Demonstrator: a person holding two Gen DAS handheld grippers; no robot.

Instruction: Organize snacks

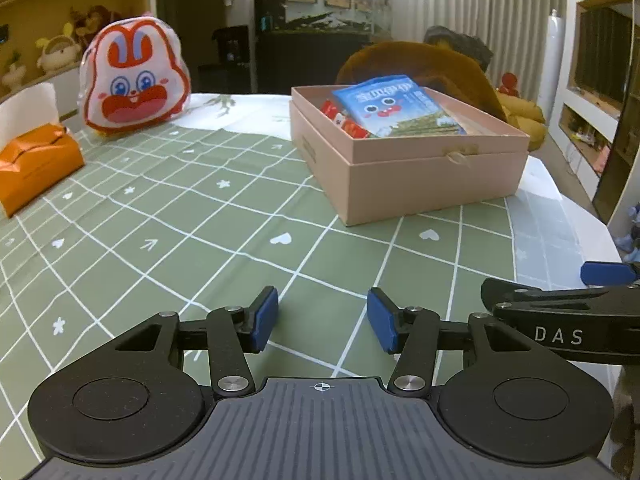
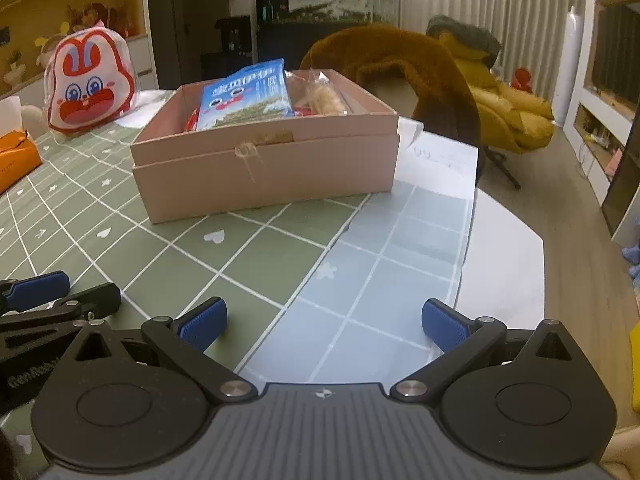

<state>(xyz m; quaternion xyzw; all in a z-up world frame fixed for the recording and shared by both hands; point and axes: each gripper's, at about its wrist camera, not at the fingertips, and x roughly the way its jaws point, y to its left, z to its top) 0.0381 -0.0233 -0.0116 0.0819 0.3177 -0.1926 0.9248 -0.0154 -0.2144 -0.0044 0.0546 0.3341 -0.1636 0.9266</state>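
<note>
pink box [image 2: 264, 168] of snacks [image 2: 246, 98] ahead, bunny bag [image 1: 134, 76] beyond; left hand-held gripper [image 1: 322, 318] and right hand-held gripper [image 2: 324, 326] gape empty.

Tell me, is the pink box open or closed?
Open. The pink box has no lid on top, and a blue snack packet sticks up out of it beside other snacks.
</note>
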